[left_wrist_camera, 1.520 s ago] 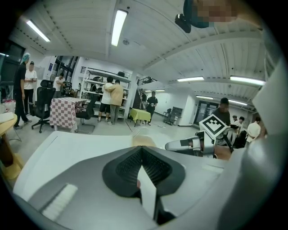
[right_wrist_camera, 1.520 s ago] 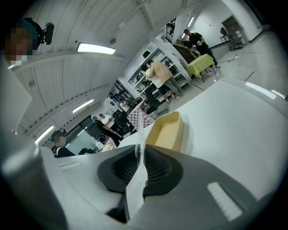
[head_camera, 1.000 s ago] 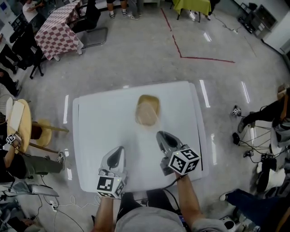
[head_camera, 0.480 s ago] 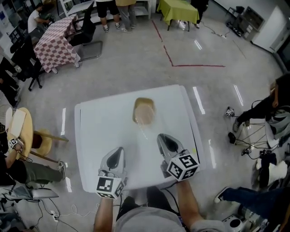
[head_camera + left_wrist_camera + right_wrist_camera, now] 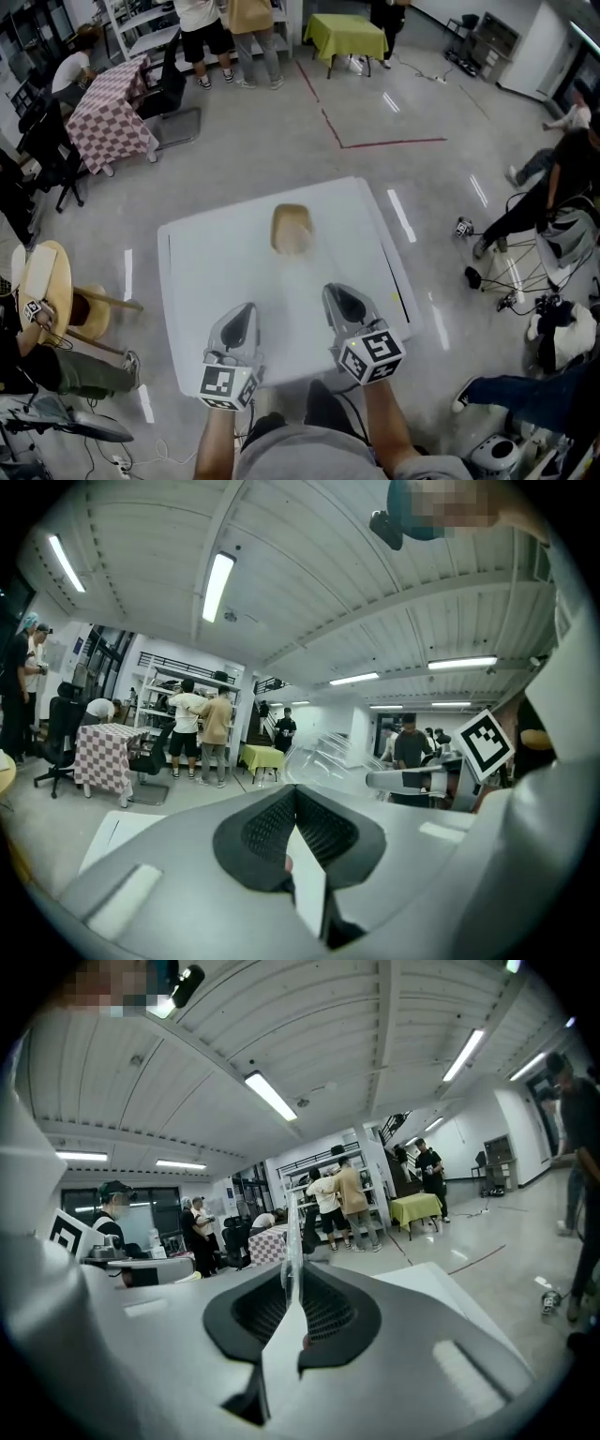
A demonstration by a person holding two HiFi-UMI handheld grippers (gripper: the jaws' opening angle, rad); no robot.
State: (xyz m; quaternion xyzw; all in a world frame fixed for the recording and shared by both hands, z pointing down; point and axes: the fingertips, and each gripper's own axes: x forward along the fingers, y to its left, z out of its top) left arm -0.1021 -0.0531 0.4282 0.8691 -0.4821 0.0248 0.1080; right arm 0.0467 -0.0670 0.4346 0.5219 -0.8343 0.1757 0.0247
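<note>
In the head view my left gripper (image 5: 242,315) and right gripper (image 5: 337,295) hang side by side over the near half of a white table (image 5: 197,281). Both are shut. A thin clear plastic film (image 5: 285,1227) stands edge-on out of the right gripper (image 5: 286,1274) jaws. The same crumpled film (image 5: 319,752) shows just past the left gripper (image 5: 295,794) tips and stretches toward the right gripper (image 5: 412,780). In the head view the film is only a faint streak. A tan tray (image 5: 292,228) lies on the table beyond both grippers.
Past the table's far edge stand a checked-cloth table (image 5: 111,103), office chairs (image 5: 169,89), a yellow-green table (image 5: 345,36) and several people near shelves. A round wooden table (image 5: 36,291) is at the left; a seated person and cables (image 5: 544,234) are at the right.
Both grippers have tilted upward: their views now take in more ceiling and room, and the tan tray has dropped out of them. They stay shut, side by side.
</note>
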